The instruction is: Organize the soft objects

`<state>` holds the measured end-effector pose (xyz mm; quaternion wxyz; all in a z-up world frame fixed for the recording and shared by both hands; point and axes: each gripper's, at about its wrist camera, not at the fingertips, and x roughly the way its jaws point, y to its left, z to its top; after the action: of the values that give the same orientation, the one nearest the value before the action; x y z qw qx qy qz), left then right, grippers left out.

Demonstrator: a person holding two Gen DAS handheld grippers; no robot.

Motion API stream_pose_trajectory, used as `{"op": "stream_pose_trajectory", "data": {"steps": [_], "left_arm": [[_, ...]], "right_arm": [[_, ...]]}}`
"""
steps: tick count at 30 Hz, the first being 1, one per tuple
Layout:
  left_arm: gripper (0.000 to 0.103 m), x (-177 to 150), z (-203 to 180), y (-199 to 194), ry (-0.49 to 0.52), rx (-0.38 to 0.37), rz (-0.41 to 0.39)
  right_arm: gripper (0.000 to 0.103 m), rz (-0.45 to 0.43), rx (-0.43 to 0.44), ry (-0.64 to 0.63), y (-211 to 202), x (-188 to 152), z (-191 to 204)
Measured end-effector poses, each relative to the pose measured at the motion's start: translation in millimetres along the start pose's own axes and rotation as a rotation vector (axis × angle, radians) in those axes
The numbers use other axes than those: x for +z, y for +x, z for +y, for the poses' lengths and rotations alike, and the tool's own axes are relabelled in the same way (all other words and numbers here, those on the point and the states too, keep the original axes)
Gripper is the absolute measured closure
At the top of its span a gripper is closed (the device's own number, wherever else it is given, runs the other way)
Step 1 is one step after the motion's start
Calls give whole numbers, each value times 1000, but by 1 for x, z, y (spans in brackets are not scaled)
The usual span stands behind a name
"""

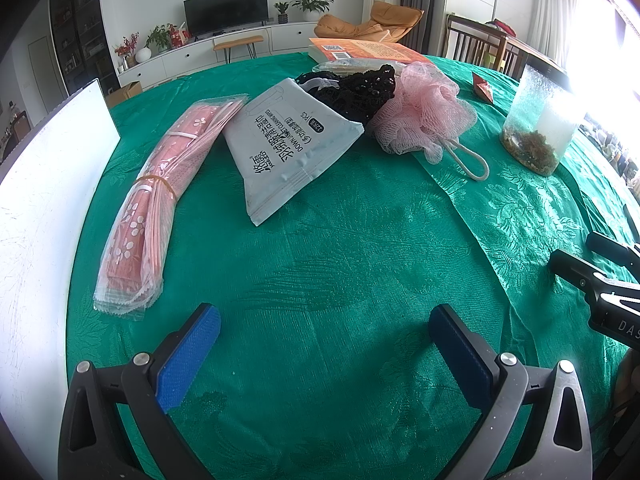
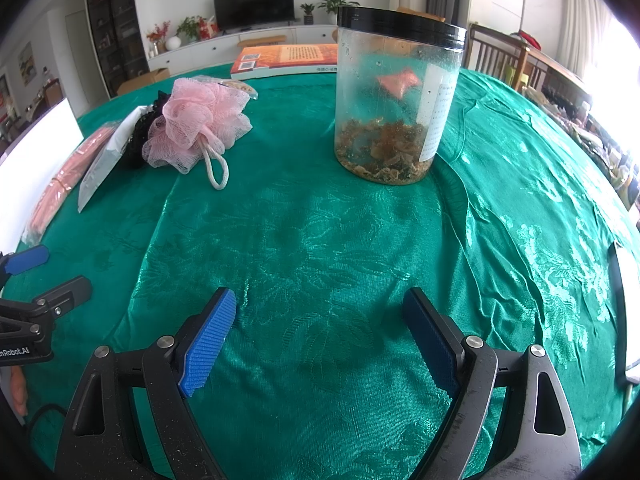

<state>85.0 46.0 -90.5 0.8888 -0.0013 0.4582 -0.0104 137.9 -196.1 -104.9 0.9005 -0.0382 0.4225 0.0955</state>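
Observation:
A pink mesh bath pouf (image 1: 424,116) with a white cord loop lies on the green tablecloth (image 1: 340,264), touching a black lace item (image 1: 356,88). A grey wipes packet (image 1: 288,144) leans on the lace. A pack of pink masks (image 1: 160,196) lies at the left. My left gripper (image 1: 324,324) is open and empty, hovering over bare cloth in front of them. My right gripper (image 2: 320,312) is open and empty over bare cloth; the pouf (image 2: 196,124) lies far left of it, with the lace (image 2: 142,136), packet (image 2: 106,160) and masks (image 2: 60,184) beyond.
A clear plastic jar (image 2: 396,96) with a black lid and brown bits stands ahead of the right gripper, also in the left wrist view (image 1: 540,120). An orange book (image 1: 368,50) lies at the far edge. A white board (image 1: 36,216) lies at the left.

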Motion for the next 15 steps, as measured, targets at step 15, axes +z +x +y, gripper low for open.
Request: {"op": "stream_pose_trajectory", "data": {"steps": [15], "left_arm": [[1, 66, 77, -35, -209, 101, -59]], "right_arm": [[16, 0, 0, 0, 0, 0, 0]]}}
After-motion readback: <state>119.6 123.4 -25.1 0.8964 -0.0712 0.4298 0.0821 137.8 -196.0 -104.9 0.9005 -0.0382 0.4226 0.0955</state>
